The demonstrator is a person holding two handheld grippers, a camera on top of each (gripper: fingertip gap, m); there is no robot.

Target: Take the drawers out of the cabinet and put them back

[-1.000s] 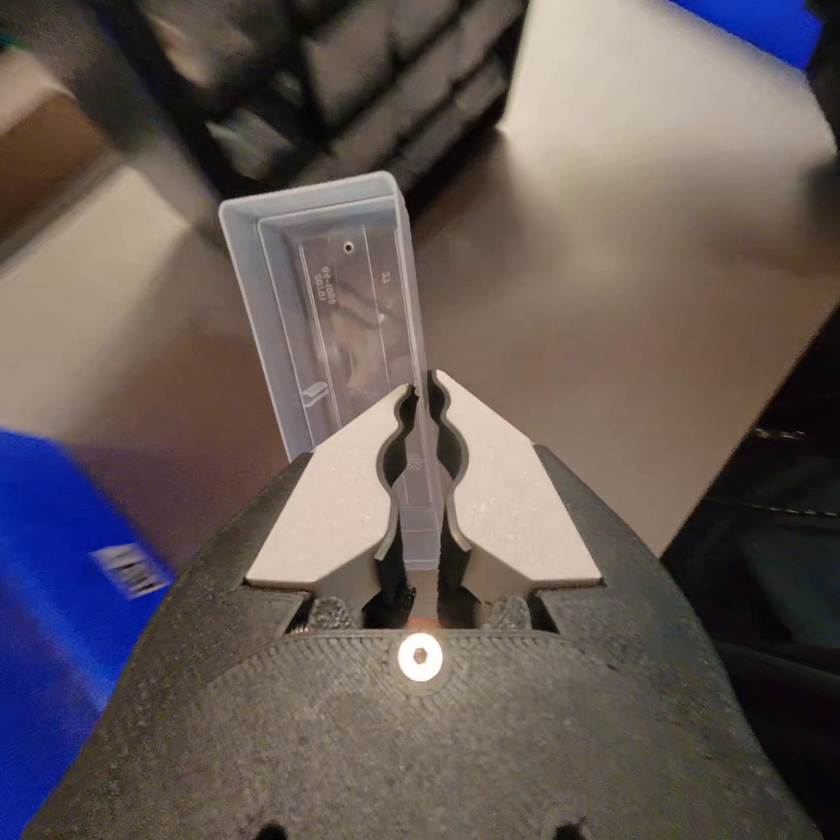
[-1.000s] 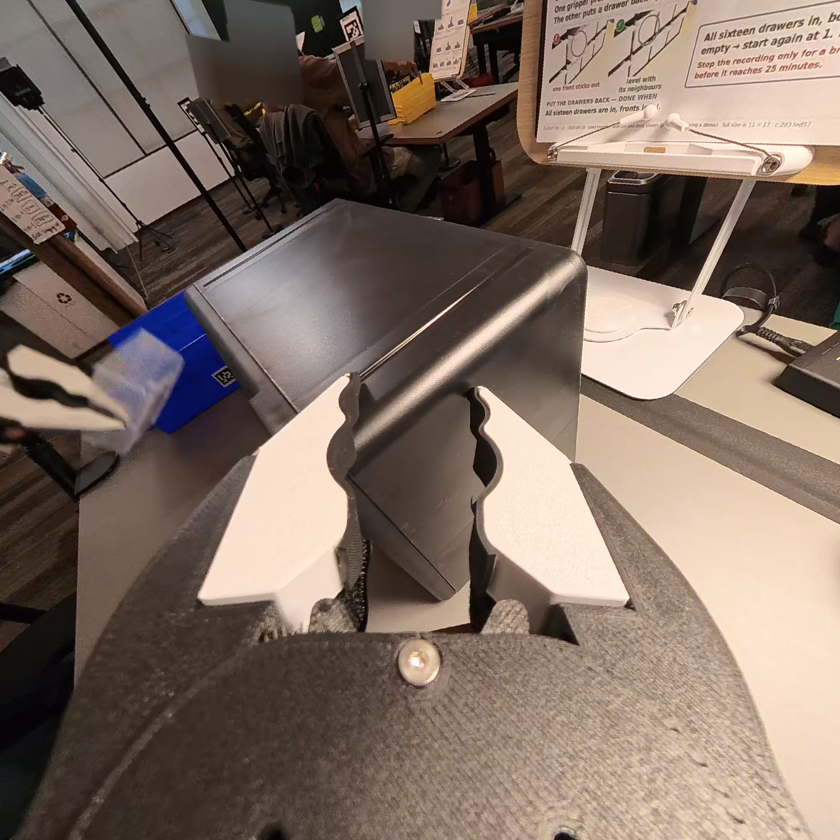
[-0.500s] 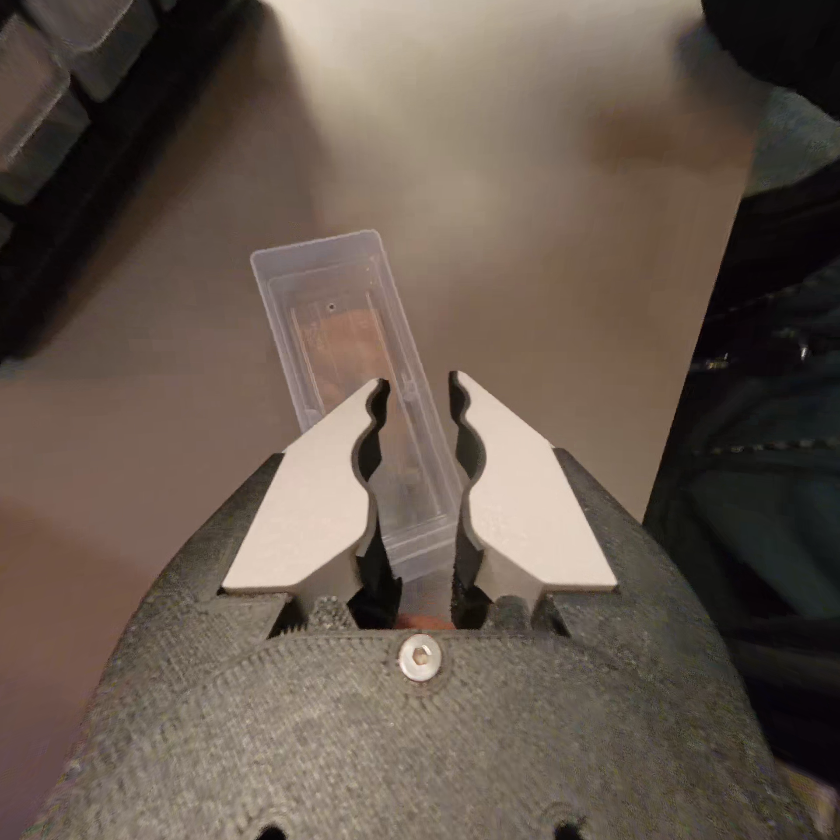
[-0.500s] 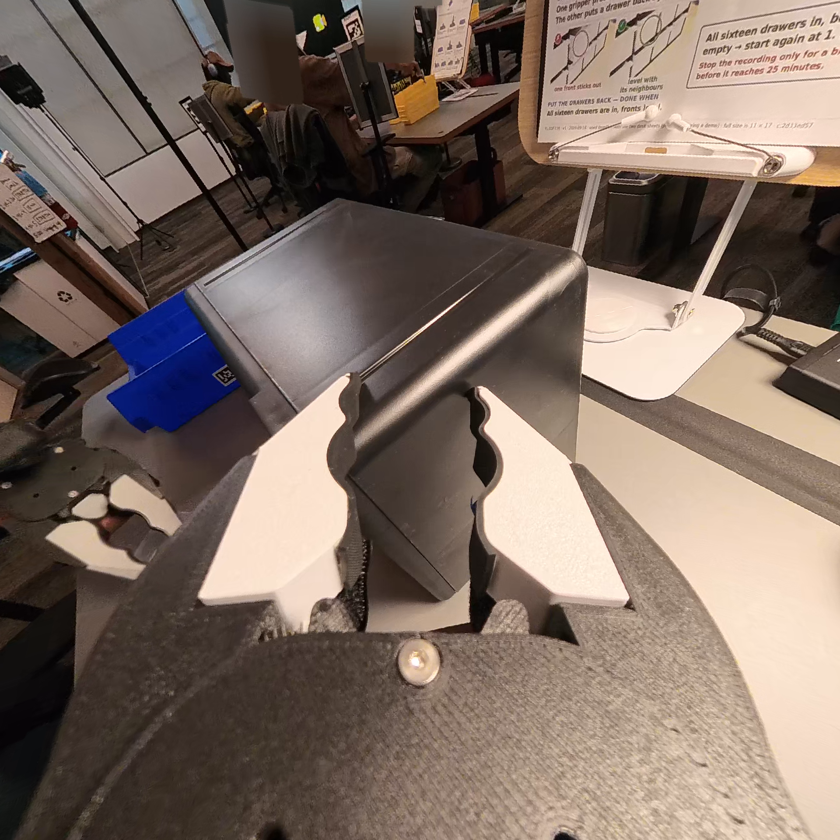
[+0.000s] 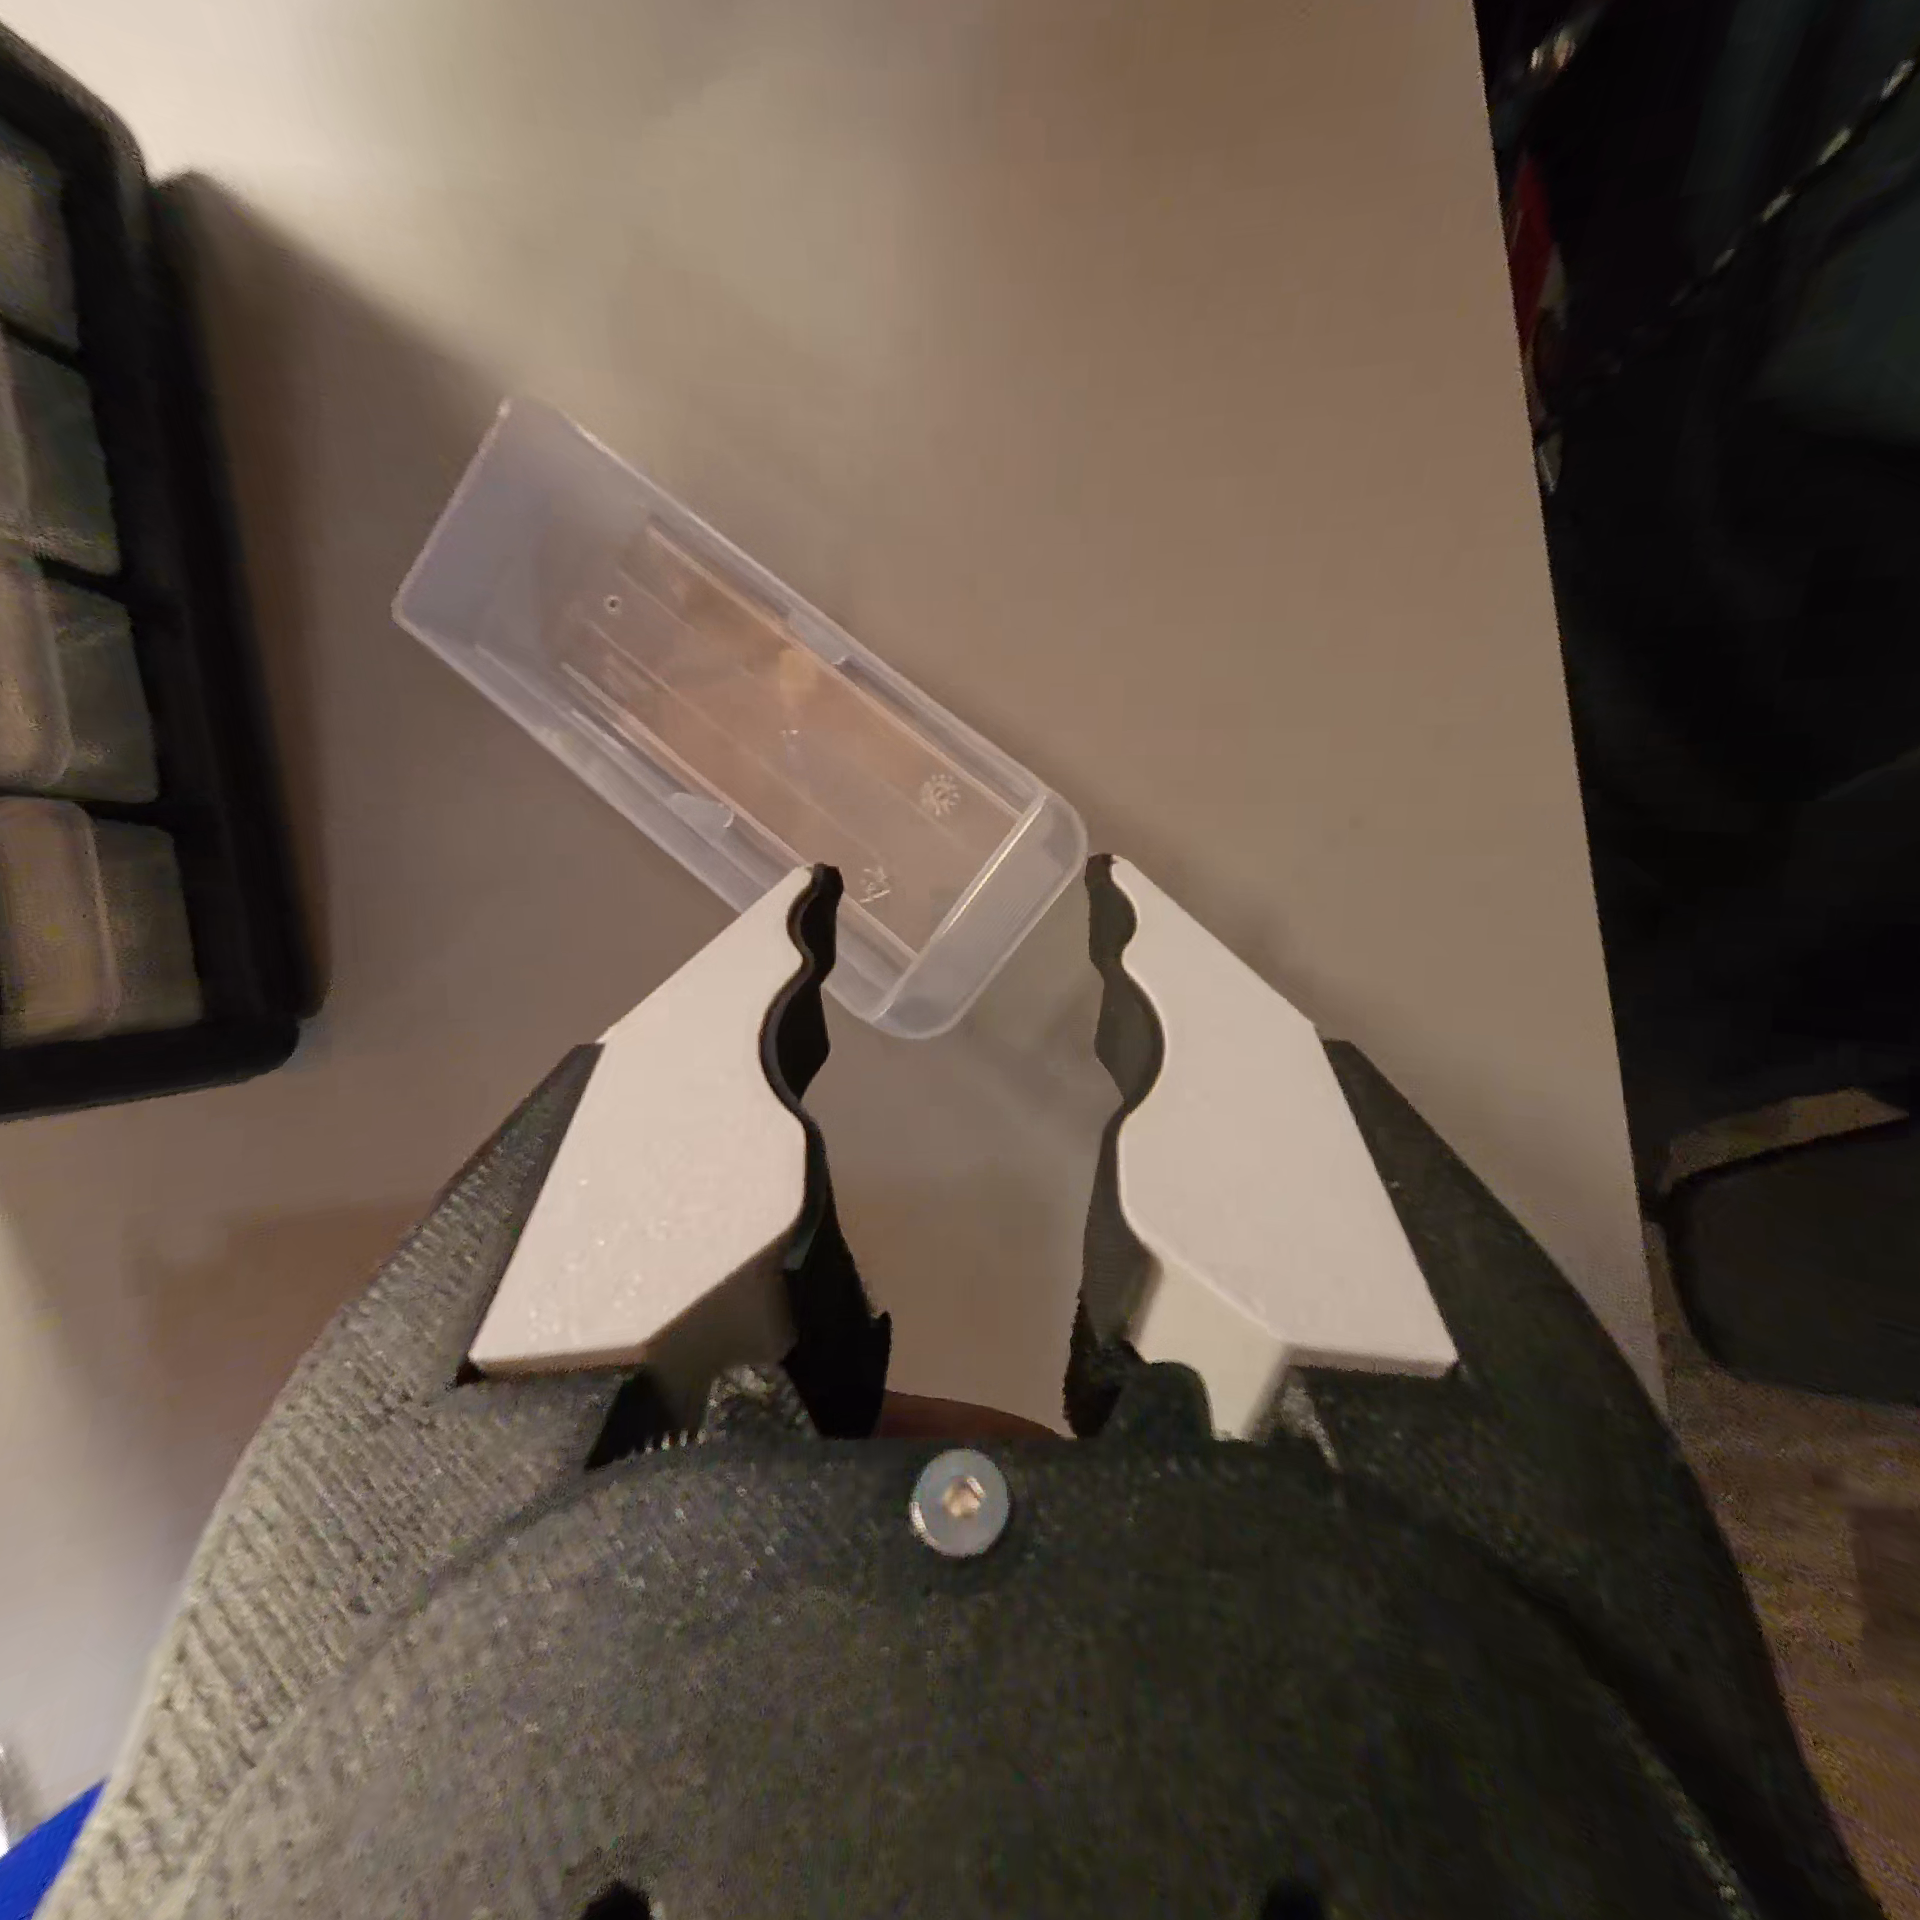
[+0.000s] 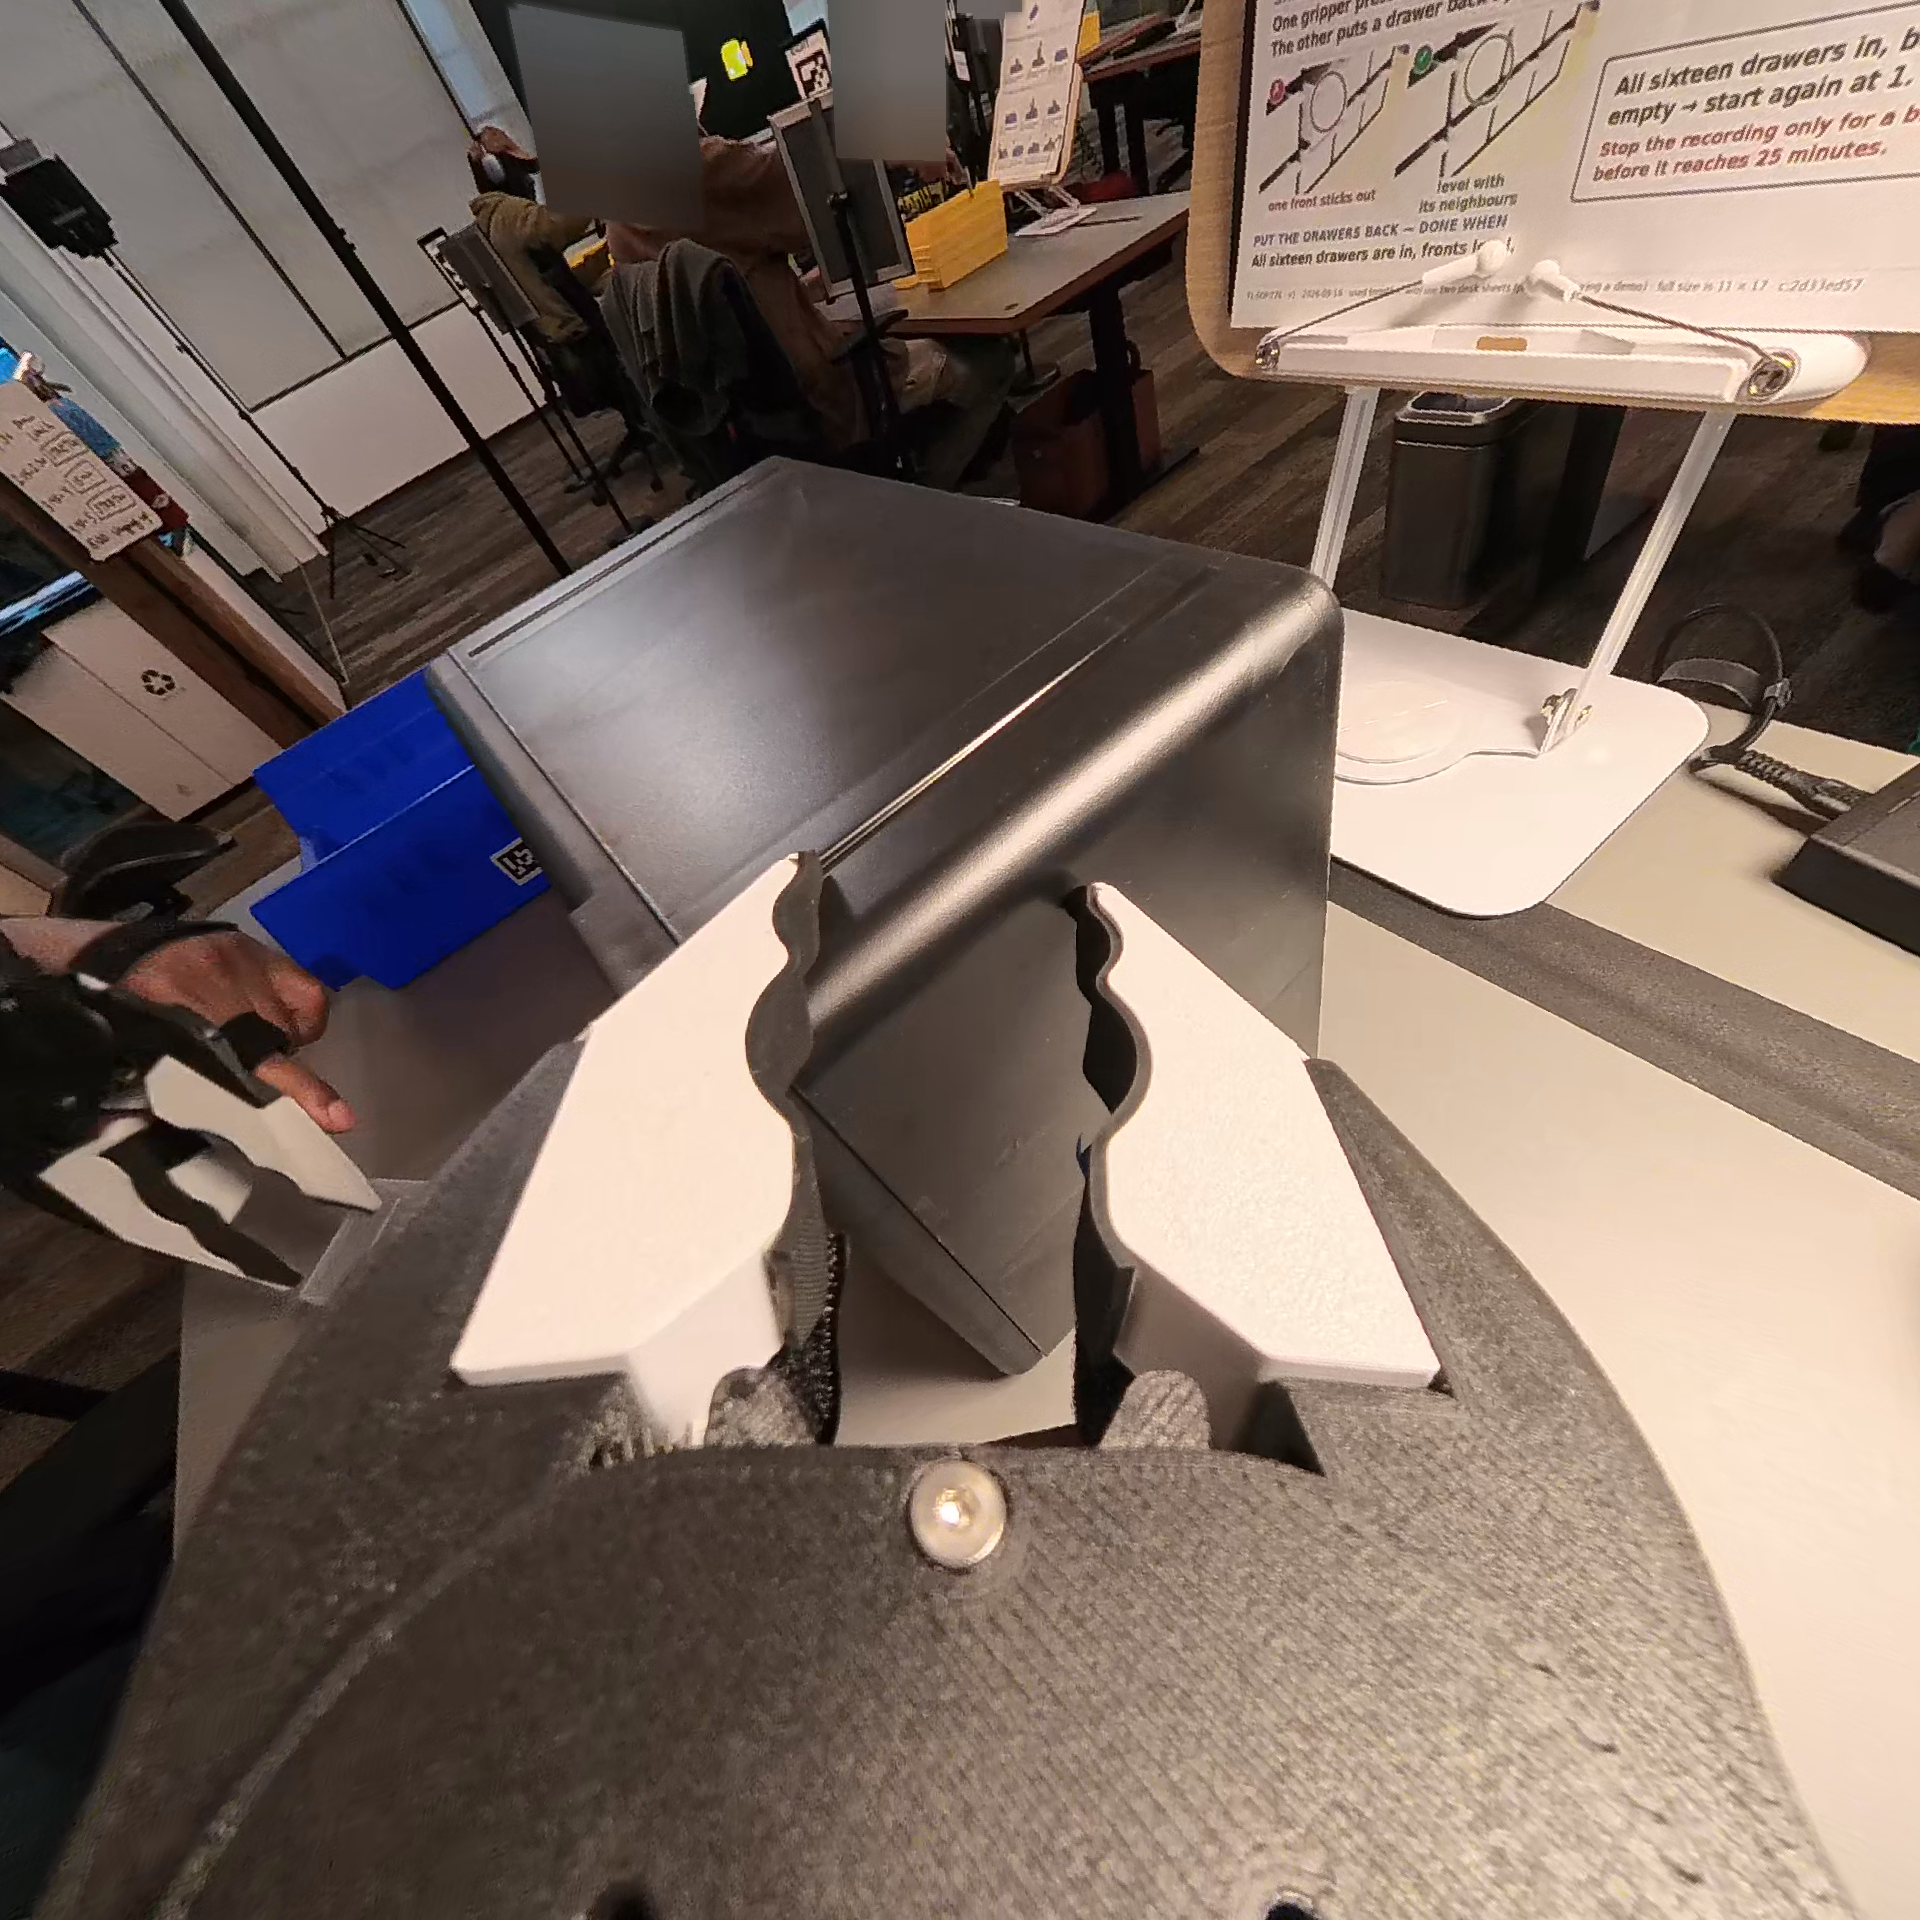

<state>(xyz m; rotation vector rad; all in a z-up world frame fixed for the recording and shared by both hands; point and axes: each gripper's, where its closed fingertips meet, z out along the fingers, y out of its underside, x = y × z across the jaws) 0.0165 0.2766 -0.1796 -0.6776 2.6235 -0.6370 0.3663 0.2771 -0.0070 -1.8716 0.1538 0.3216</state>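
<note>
A clear plastic drawer (image 5: 717, 707) lies aslant on the beige table (image 5: 1143, 416), open side up. My left gripper (image 5: 956, 883) is open just above its near end. The left pad overlaps the drawer's side and the right pad stands clear of it. The black cabinet (image 5: 104, 623) with drawer fronts is at the left edge. In the right wrist view my right gripper (image 6: 945, 883) is closed on a lower corner of the black cabinet (image 6: 831, 665), which fills the space between both pads. The left gripper (image 6: 208, 1205) shows low at the left there, fingers apart.
A blue bin (image 6: 395, 831) stands behind the cabinet on the left. A white stand (image 6: 1455, 790) holding an instruction sheet is at the back right. A dark device (image 6: 1860, 862) lies at the right edge. The table edge (image 5: 1538, 727) drops off at the right.
My left gripper carried the clear drawer down away from the cabinet, then opened. The drawer left the grasp and now lies turned on the table. The right gripper has not moved.
</note>
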